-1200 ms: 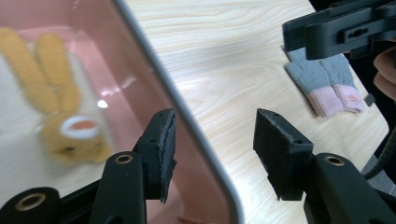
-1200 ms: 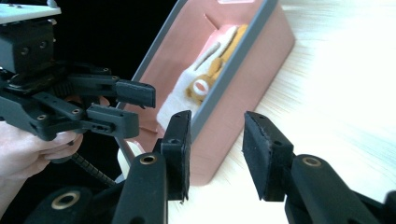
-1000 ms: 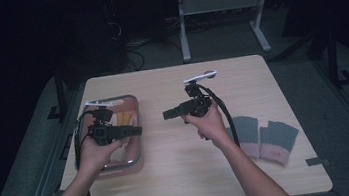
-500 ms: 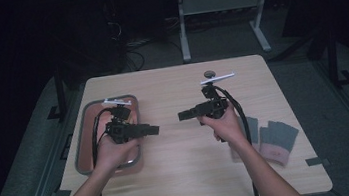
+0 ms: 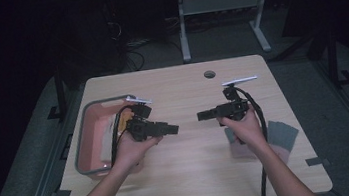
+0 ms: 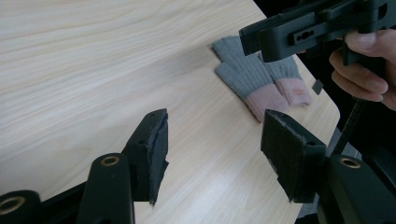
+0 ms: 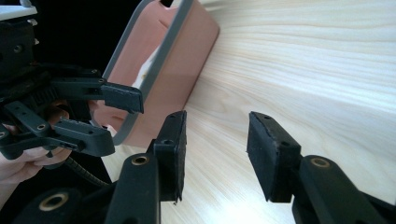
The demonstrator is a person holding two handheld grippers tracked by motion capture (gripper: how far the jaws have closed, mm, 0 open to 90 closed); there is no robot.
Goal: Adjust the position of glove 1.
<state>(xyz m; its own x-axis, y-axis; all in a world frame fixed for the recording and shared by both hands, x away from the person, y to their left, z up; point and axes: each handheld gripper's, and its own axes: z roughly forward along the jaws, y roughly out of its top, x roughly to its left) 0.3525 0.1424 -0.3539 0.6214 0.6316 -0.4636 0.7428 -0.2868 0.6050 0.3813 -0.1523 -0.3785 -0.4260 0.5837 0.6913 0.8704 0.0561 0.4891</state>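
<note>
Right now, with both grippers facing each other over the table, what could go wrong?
1. The left gripper and right gripper point at each other with a small gap; the jaws, which have just been opening and hold nothing, might collide.
2. The gloves lie near the table edge, close under the right hand; it may push them off.
3. The left gripper's cable hangs over the pink bin and might snag its rim.

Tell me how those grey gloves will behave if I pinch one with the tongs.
The grey gloves look knitted and lie flat on the table, so probably floppy: a pinched one would likely droop. Likely light. They overlap, so one may drag the other.
</note>
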